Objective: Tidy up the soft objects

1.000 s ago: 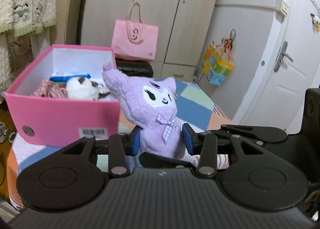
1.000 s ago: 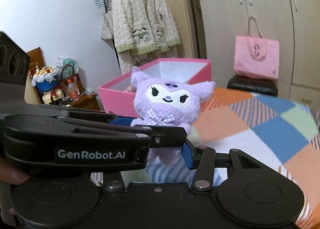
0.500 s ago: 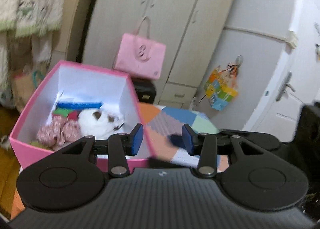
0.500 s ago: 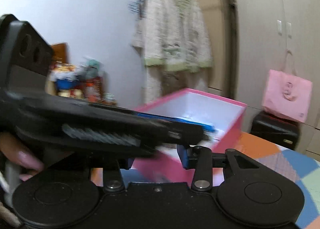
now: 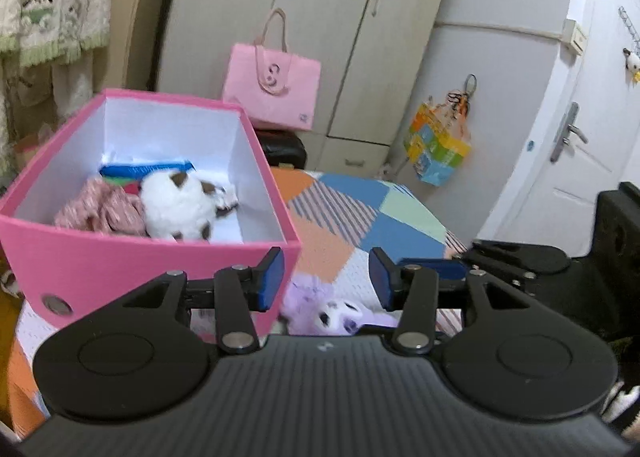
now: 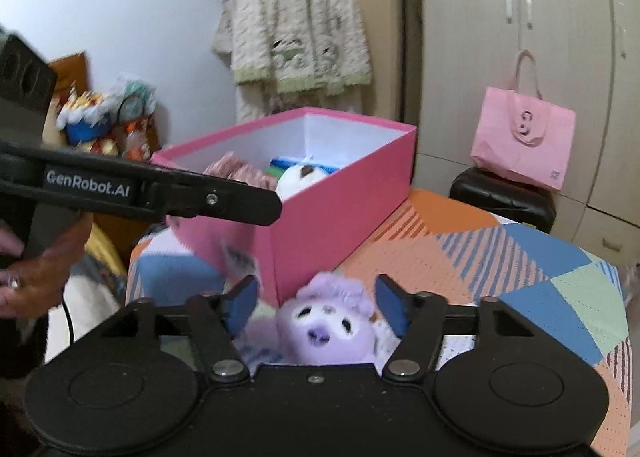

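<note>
Purple plush toy (image 6: 326, 327) lay on the patchwork blanket (image 6: 500, 265) just beside the pink box (image 6: 344, 213) — unheld. Right gripper (image 6: 316, 307) was opening, its blue pads clear of the toy; left gripper (image 5: 326, 283) was opening too, gripping nothing.
</note>
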Tool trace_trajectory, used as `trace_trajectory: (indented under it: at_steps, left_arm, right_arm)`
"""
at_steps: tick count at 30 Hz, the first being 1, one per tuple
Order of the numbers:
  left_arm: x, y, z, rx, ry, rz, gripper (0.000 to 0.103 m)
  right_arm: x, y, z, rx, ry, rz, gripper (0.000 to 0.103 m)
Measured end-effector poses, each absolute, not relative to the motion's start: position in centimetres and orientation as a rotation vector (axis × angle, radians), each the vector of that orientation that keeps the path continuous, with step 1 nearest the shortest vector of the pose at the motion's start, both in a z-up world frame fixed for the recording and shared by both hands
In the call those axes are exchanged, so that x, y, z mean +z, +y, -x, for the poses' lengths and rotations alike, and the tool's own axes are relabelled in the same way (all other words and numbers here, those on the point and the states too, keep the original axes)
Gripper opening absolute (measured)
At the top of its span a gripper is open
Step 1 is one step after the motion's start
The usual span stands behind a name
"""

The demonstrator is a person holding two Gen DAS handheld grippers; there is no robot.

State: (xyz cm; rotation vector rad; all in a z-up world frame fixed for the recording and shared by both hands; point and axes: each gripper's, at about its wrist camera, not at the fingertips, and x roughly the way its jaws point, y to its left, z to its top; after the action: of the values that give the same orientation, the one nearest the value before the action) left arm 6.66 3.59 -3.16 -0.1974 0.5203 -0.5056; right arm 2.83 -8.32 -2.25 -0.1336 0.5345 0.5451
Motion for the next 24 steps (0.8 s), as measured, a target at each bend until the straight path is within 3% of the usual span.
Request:
trace_trajectory:
  at_steps: [12,15,24]
  left_arm:
    - [-7.6,1.9,-8.2,-0.540,0.676,0.226,0.049]
    - [-8.3,1.0,-8.3,-0.530,0.641,0.185,0.058]
    - [-9.7,-0.7,-8.7,-0.461,0.650,0.128,0.060]
  right_arm:
    - [-5.9,-7.3,-4.0,0.622,0.578,0.241,0.084]
    - [-6.6,-7.4,-4.0,0.625,0.565,0.249,0.086]
    - [-8.3,-7.7,-5.1,0.601,0.595,0.175,0.090]
